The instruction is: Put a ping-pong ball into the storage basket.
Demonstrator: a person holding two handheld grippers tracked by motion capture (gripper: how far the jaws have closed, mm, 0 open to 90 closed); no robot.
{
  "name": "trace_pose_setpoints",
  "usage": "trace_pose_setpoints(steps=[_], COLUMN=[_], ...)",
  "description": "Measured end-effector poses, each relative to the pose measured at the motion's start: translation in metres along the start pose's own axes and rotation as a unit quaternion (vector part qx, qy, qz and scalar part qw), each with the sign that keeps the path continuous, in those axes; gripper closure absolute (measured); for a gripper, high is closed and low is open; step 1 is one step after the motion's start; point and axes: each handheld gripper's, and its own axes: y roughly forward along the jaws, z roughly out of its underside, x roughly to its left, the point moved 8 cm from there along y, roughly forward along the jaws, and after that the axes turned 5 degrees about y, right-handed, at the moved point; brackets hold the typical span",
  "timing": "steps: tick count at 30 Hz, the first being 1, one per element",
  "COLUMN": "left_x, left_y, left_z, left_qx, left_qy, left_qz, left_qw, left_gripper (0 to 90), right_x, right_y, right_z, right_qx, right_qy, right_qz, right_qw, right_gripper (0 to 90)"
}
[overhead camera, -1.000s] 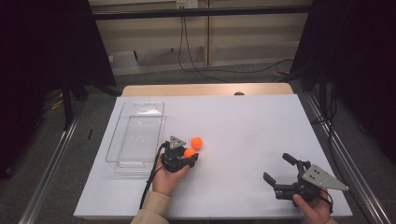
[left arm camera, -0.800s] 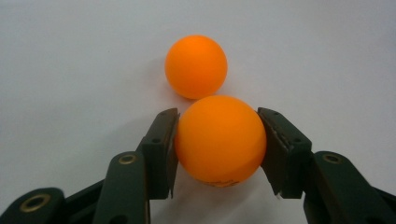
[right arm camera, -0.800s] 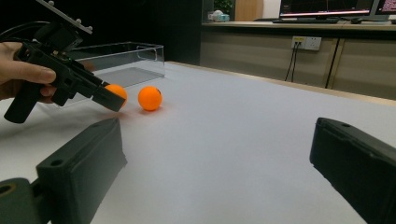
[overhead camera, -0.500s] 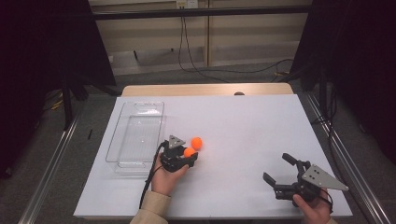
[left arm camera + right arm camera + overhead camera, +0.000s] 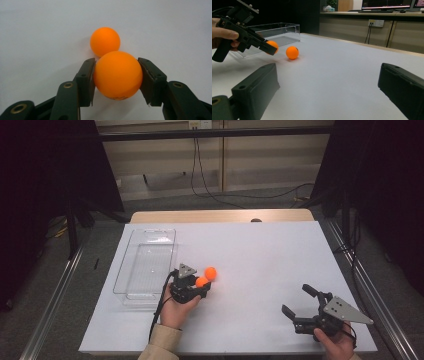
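At 5 o'clock on the table, nearest the person, the right gripper sits w/ jaws spread wide & nothing between them, so no risk there unless it swings in. At approx 7 o'clock, the left gripper is clamped on an orange ball; the pads pinch it at its widest part, just off the table surface. Risk, as I judge it: the ball is smooth & round, so a slight tilt or easing of the squeeze could pop it out & send it rolling. Just past it, toward 12 o'clock, a second orange ball lies loose on the table, looking close to touching the held one; any fwd nudge could knock it away. Farther off at 10 o'clock the clear tray stands empty; clipping its rim on the way in could jar the ball loose.
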Motion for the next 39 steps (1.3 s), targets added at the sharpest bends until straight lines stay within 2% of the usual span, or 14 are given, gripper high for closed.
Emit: trace_pose_setpoints(steps=[25,39], left_x=[0.000,0.001], left_y=[-0.009,-0.014], left_z=[-0.007,-0.010], left_qx=[-0.004,-0.008], left_qy=[0.002,-0.003], left_qz=[0.007,0.008], left_qw=[1.0000,0.9999], left_gripper=[50.8,50.8], right_x=[0.000,0.000], right_y=[0.000,0.000], right_z=[0.000,0.000], right_qx=[0.000,-0.001], right_qy=[0.000,0.000], right_qz=[0.000,0.001], right_qw=[1.0000,1.0000], right_gripper=[2.4,2.4])
